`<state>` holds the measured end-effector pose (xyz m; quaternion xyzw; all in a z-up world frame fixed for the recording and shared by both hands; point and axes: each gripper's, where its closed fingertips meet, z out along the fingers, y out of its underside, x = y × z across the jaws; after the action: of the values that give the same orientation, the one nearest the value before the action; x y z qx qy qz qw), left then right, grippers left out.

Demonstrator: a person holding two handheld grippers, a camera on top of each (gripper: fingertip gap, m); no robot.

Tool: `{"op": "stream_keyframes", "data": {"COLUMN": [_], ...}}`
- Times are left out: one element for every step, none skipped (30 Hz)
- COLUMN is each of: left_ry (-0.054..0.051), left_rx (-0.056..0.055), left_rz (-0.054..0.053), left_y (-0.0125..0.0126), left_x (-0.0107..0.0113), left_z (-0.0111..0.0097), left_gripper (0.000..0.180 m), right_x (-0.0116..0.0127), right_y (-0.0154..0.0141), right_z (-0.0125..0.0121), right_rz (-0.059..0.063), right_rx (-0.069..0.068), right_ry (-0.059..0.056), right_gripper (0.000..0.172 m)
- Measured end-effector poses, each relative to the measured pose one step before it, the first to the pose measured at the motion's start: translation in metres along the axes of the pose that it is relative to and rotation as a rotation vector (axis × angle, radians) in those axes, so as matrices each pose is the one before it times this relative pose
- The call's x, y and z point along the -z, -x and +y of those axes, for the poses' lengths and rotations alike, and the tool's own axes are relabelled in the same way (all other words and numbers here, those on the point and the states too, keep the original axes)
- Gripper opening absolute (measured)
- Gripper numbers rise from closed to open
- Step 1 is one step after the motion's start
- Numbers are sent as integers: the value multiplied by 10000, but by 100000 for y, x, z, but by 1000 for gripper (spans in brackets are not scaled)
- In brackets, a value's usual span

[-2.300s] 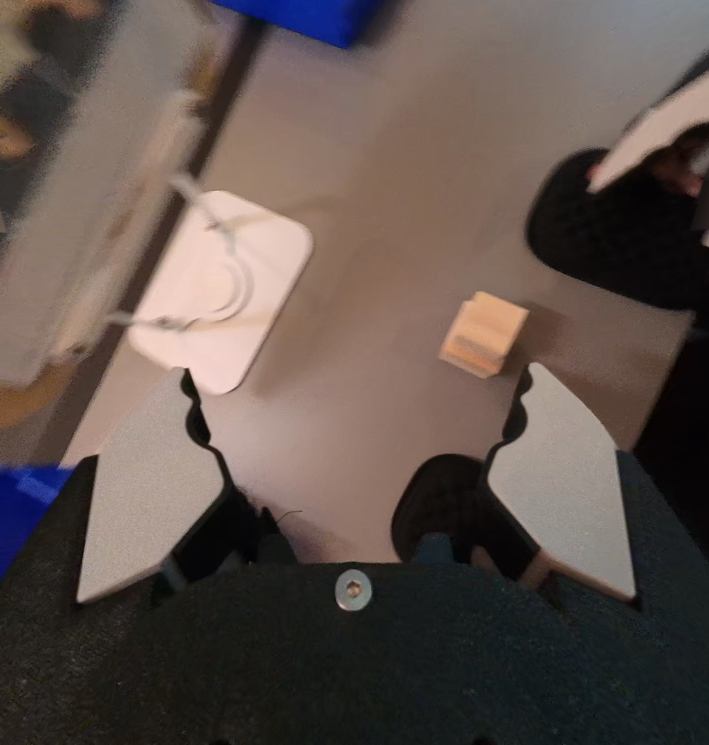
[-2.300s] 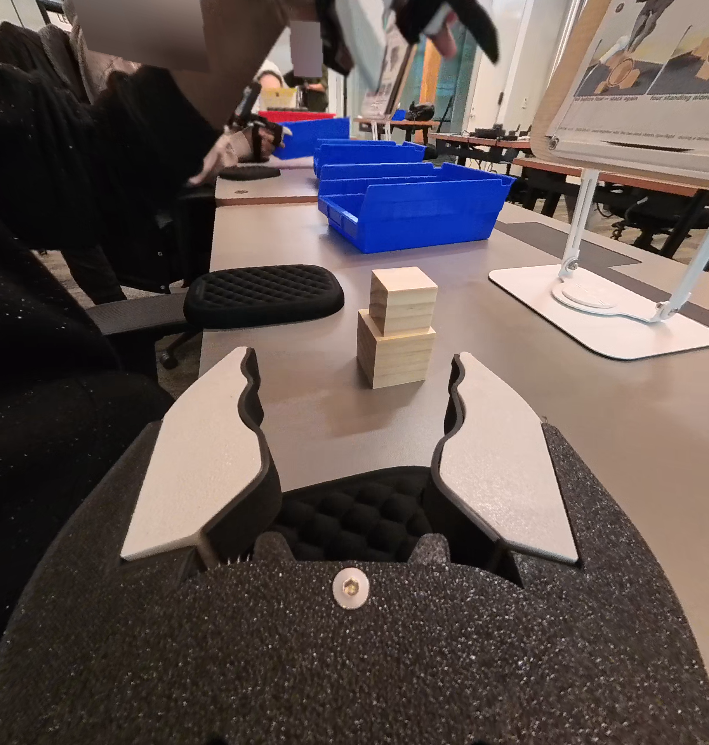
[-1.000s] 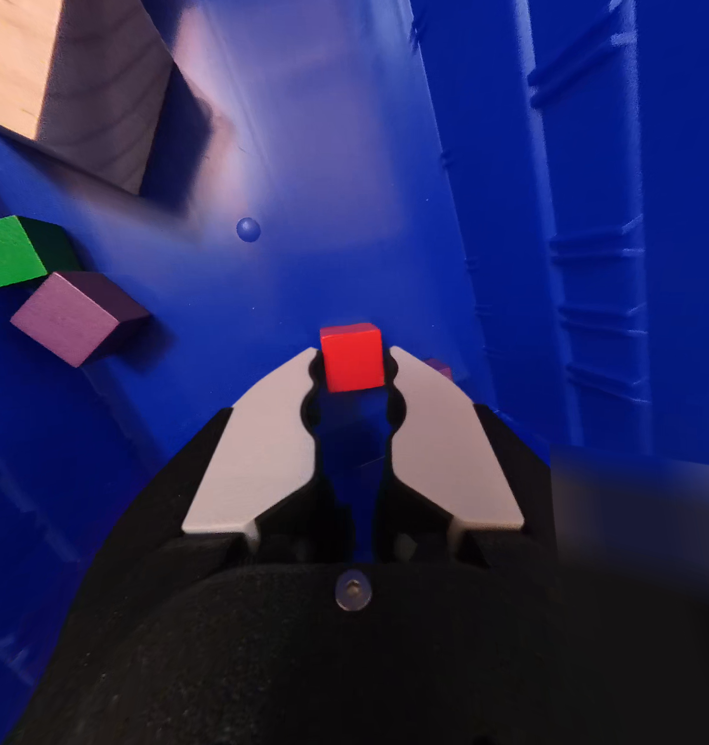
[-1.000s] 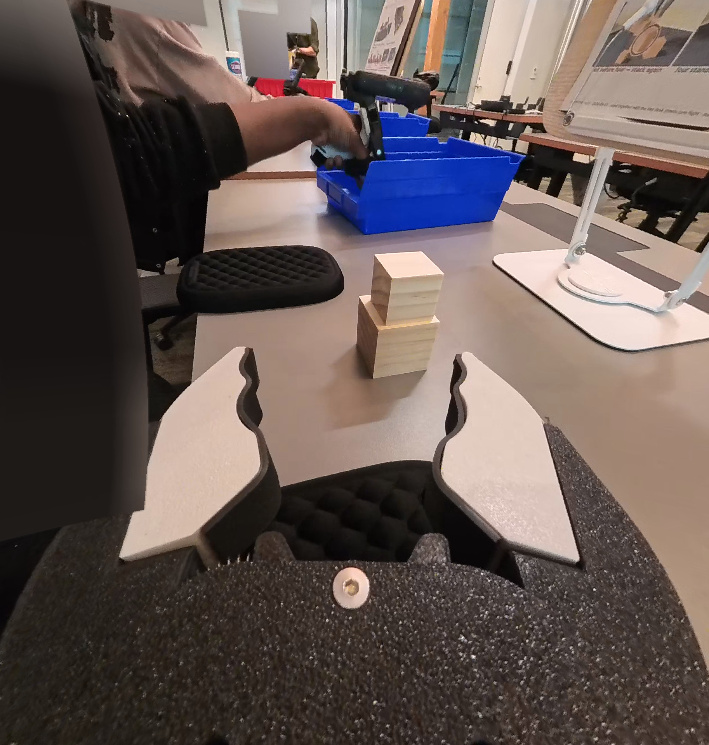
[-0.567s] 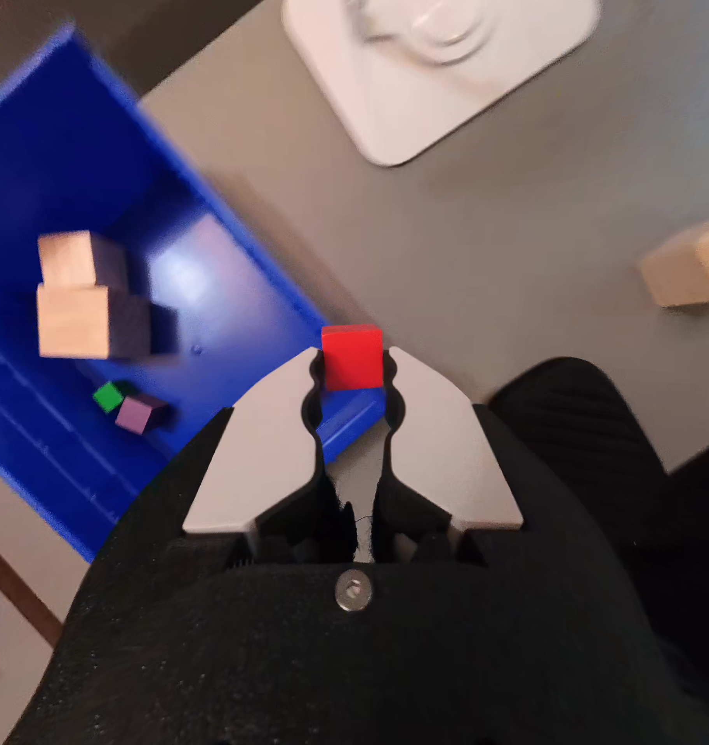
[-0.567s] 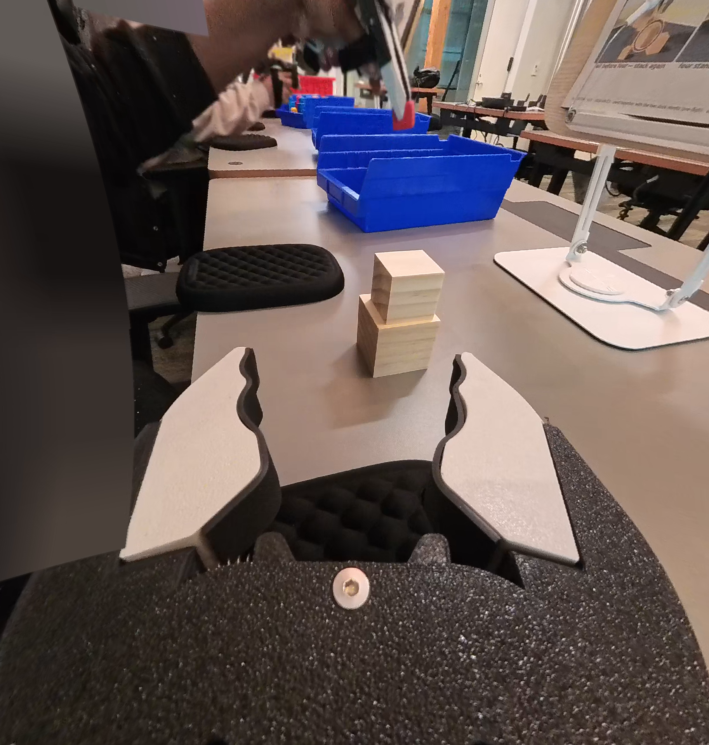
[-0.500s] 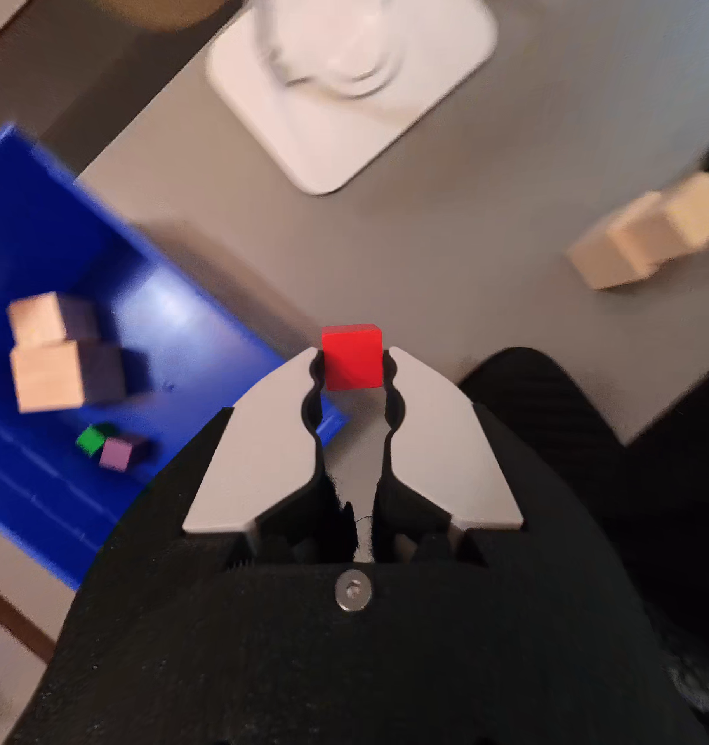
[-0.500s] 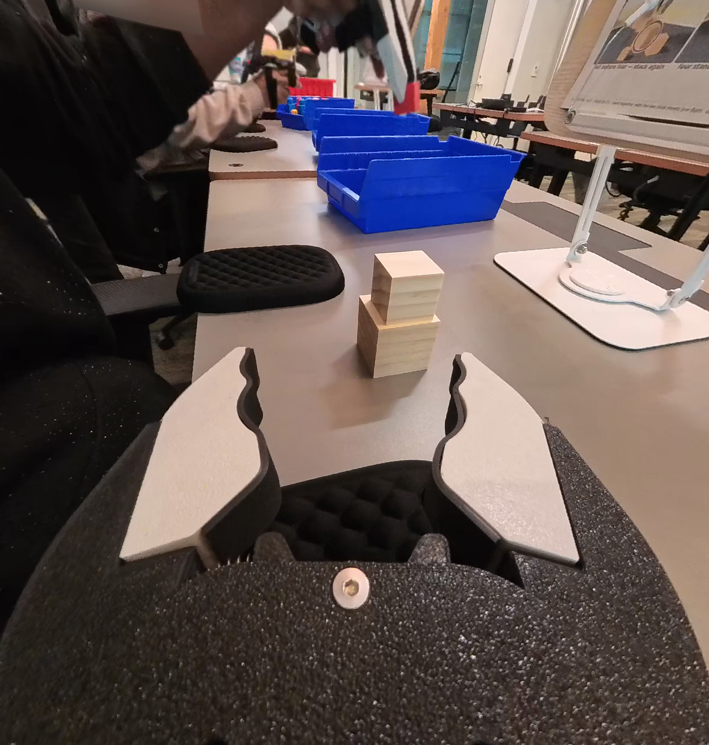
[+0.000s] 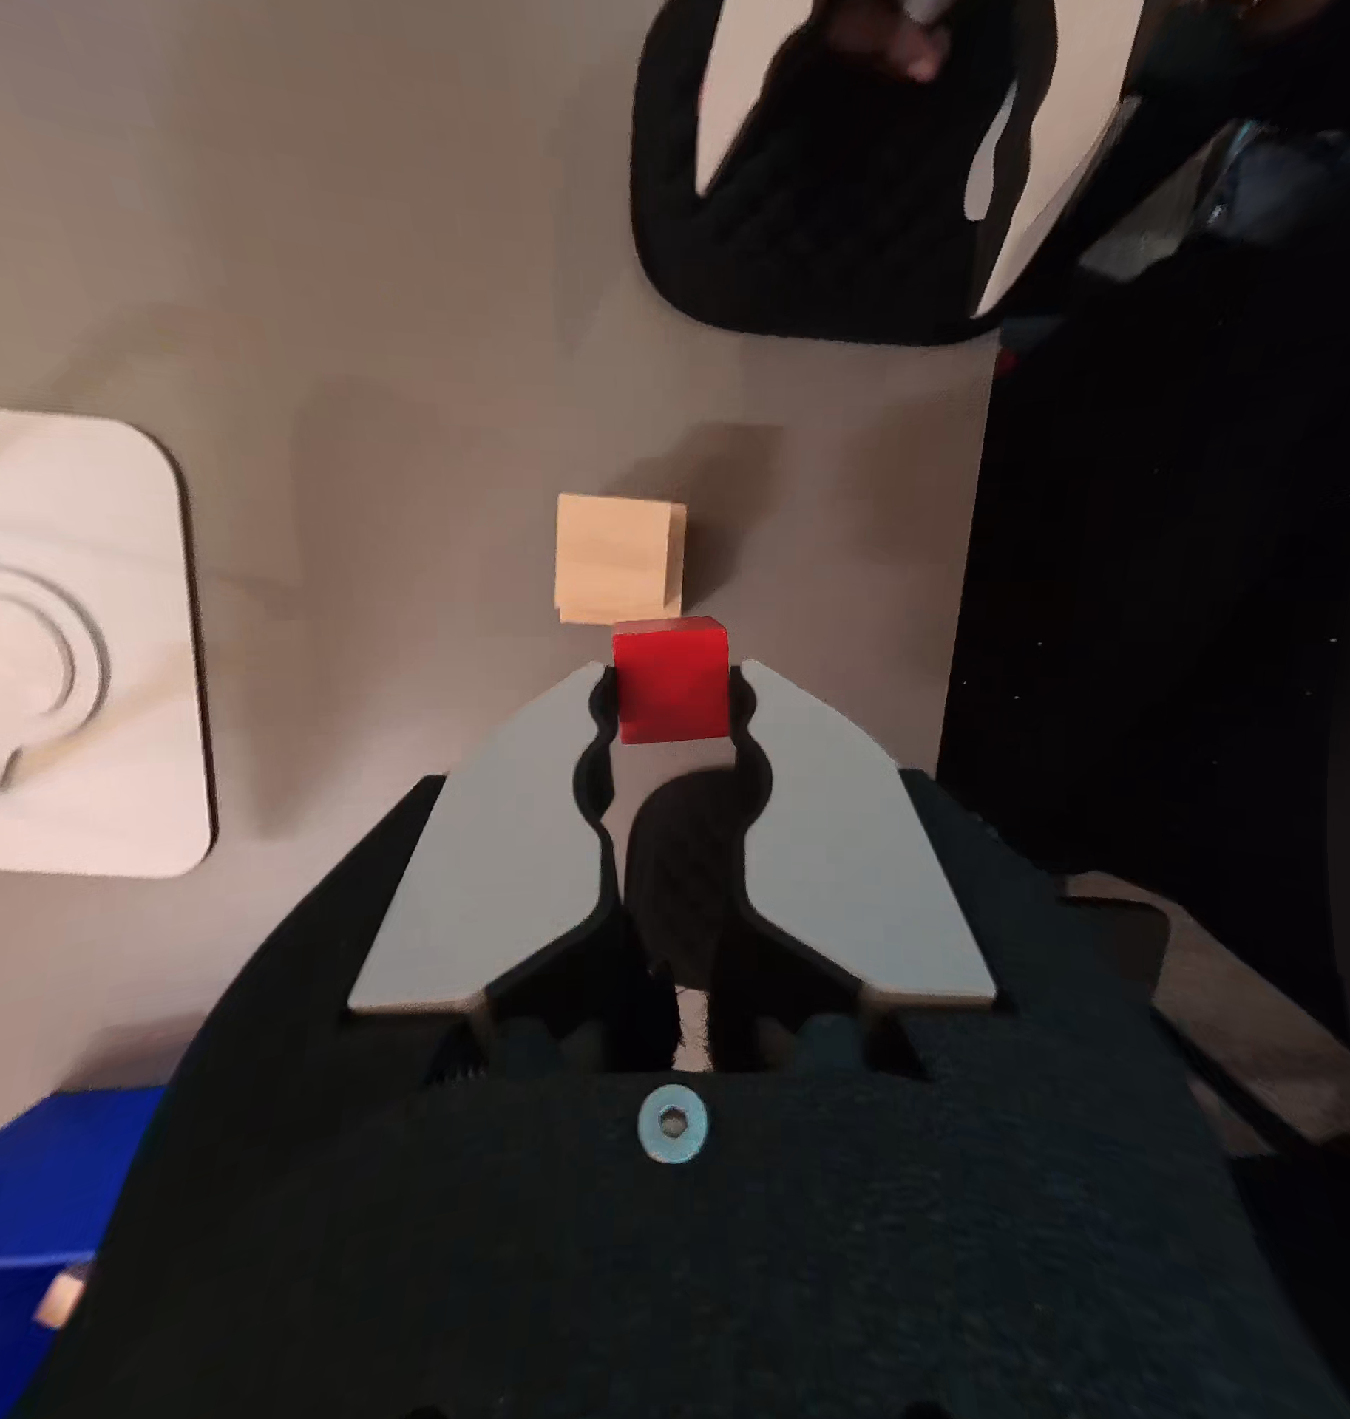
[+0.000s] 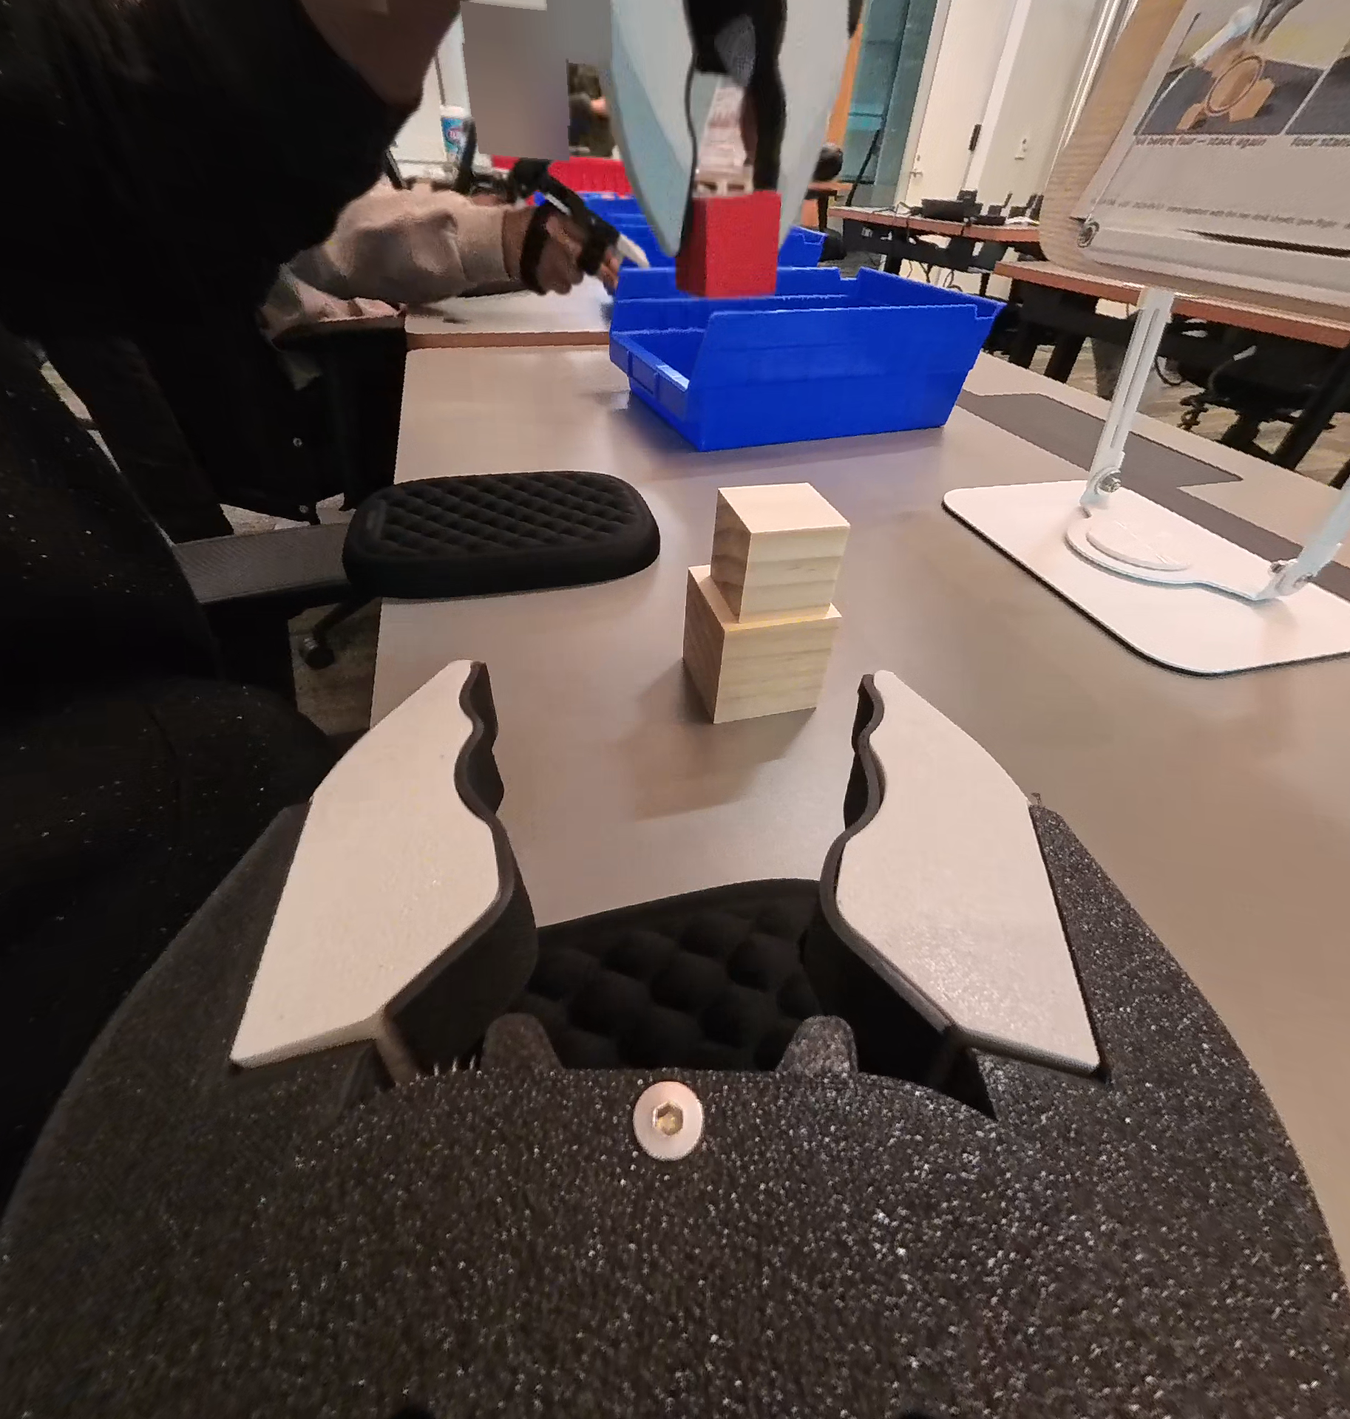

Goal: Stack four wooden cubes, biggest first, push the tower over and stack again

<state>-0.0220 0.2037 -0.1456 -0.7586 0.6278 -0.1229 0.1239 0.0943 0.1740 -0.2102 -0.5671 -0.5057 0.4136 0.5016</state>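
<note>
**Inspector:** Left wrist view first. State of the left gripper [image 9: 672, 683]?

**Assistant:** Clenched on a small red cube [image 9: 670, 679]. Both pale grey fingertips [image 9: 572, 699] press against its opposite side faces. The cube is off the grey tabletop [image 9: 349, 307], up in the air. In the right wrist view the same gripper points downward with the cube between its tips, above and beyond the wooden stack.

**Inspector:** What lies under it?

**Assistant:** A stack of two light wooden cubes [image 10: 768, 606], the smaller one on top of the larger and set slightly askew. In the left wrist view the stack shows just past the red cube, not touching it.

**Inspector:** Right gripper [image 10: 676, 706]?

**Assistant:** Released. Its jaws stand wide apart, nothing between them, low over the table and near the stack without contact.

**Inspector:** Surroundings?

**Assistant:** A black quilted chair armrest [image 10: 499, 530] sits at the table's left edge. A blue plastic bin [image 10: 802, 368] stands farther back. A white flat stand base [image 10: 1163, 583] lies to the right, carrying a tilted board. A person's dark sleeve [image 10: 80, 537] fills the left side.
</note>
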Motion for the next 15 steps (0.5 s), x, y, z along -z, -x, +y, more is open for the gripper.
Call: {"op": "stream_keyframes", "data": {"left_ry": [178, 165, 155, 91, 36, 51, 76, 52, 65, 87, 33, -23, 10, 43, 37], "left_rx": [-202, -149, -131, -130, -75, -31, -14, -37, -42, -22, -36, -24, 4, 1, -12], "left_rz": [4, -13, -31, 25, 63, 85, 62, 18, 37, 18, -15, -38, -15, -27, -35], "left_y": [-102, -3, 78, 47, 32, 25, 61, 114, 67, 105, 140, 194, 177, 207, 218], "left_x": [-619, -565, -502, -465, -432, -430, -421, -383, -333, -249, -144, -74, -41, -32, -51], "left_z": [-400, -320, -259, -243, -265, -177, -113, -107, -58, 21, -16, -69, 10, 77, 93], "left_gripper": [27, 27, 27, 27, 27, 27, 27, 27, 27, 27, 27, 27, 27, 27, 27], "right_x": [28, 14, 20, 4, 0, -6, -2, -13, 0, 11, 24, 28, 30, 16, 5], "right_y": [-12, -8, 5, -5, -2, 10, 8, 13, 15, -6, -12, -14, -7, -8, 4], "right_z": [-28, -21, -13, -6, 0, 2, 10, 18, -2, -10, -18, -40, -28, -16, -5], "right_rz": [2, 0, -3, -4, 2, -2, -1, -3, -7, -3, 5, 2, 3, 0, -7], "right_rx": [-11, -9, -6, -3, -1, 6, 7, 5, 5, -3, -13, -9, -6, -9, -8], "right_ry": [-28, -20, -14, -6, 0, 3, 9, 9, -2, -10, -19, -29, -27, -16, -5], "right_gripper": [88, 88, 88, 88, 88, 88, 88, 88, 88, 88, 88, 88, 88, 88, 88]}}
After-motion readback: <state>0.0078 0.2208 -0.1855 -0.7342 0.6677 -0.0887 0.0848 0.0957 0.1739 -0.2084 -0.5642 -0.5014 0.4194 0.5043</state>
